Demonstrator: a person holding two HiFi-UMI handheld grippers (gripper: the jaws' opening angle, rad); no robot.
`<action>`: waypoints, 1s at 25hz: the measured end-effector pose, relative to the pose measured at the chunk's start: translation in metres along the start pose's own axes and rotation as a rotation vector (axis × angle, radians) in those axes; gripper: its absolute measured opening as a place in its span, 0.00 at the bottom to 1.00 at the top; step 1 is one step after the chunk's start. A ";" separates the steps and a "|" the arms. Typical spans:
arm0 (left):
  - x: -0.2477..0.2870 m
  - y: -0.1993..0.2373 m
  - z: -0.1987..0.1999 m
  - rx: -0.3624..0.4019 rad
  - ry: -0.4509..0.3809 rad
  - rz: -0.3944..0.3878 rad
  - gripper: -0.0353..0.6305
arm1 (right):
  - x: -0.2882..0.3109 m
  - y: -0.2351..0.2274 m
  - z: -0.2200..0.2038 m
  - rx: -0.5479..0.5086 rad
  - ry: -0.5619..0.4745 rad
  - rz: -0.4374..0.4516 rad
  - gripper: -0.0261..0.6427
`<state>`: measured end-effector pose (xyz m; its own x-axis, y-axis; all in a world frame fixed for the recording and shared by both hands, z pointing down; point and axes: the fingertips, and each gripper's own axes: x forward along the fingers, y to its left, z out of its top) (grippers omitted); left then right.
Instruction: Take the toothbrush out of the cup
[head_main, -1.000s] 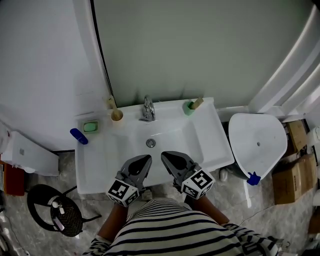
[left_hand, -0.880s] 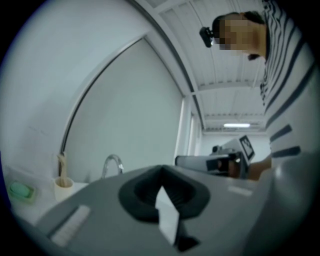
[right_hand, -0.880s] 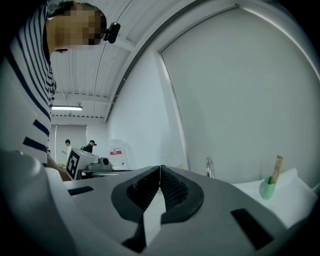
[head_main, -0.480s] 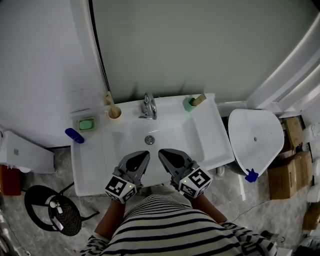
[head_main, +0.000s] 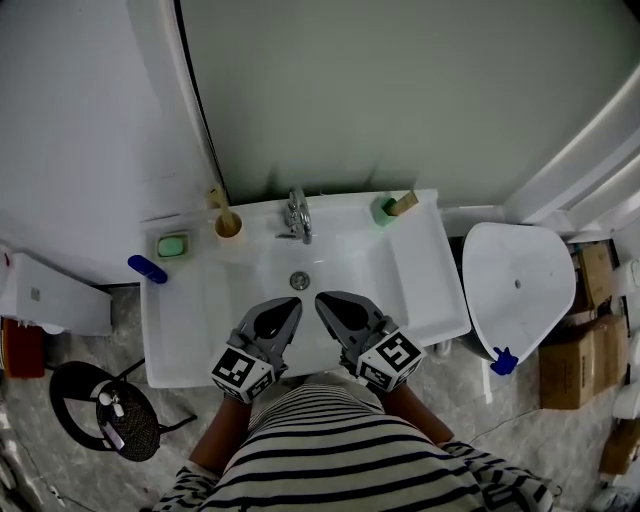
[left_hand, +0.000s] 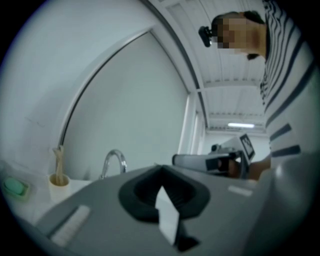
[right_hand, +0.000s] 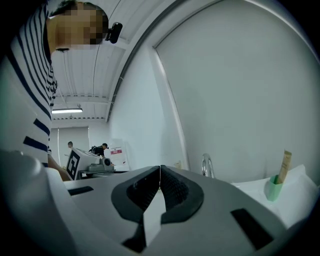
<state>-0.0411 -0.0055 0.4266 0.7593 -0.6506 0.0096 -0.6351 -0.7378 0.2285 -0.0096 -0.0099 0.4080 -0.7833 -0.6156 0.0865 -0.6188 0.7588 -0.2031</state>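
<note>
A tan cup stands at the sink's back left with a pale wooden toothbrush upright in it; in the left gripper view the cup and toothbrush show far left. At the back right, a green cup holds a wooden-handled brush; the right gripper view shows this green cup too. My left gripper and right gripper hover side by side over the basin's front edge, both shut and empty, well short of either cup.
The white sink has a chrome faucet at the back and a drain mid-basin. A green soap in its dish and a blue object lie at the left. A white lidded bin stands at the right.
Both grippers have edged forward a little over the sink's front, side by side and still shut. The head view has shifted slightly.
</note>
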 end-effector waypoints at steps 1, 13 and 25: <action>0.003 0.000 0.000 0.000 0.001 0.004 0.06 | 0.000 -0.002 0.000 0.001 0.001 0.006 0.05; 0.011 0.008 0.006 0.048 0.016 0.108 0.06 | 0.003 -0.016 0.004 -0.013 -0.004 0.091 0.05; -0.008 0.033 0.002 0.040 0.020 0.130 0.06 | 0.016 -0.013 -0.010 -0.001 0.023 0.062 0.05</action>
<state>-0.0686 -0.0254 0.4319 0.6728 -0.7376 0.0565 -0.7331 -0.6544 0.1853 -0.0142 -0.0276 0.4217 -0.8215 -0.5621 0.0962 -0.5688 0.7957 -0.2079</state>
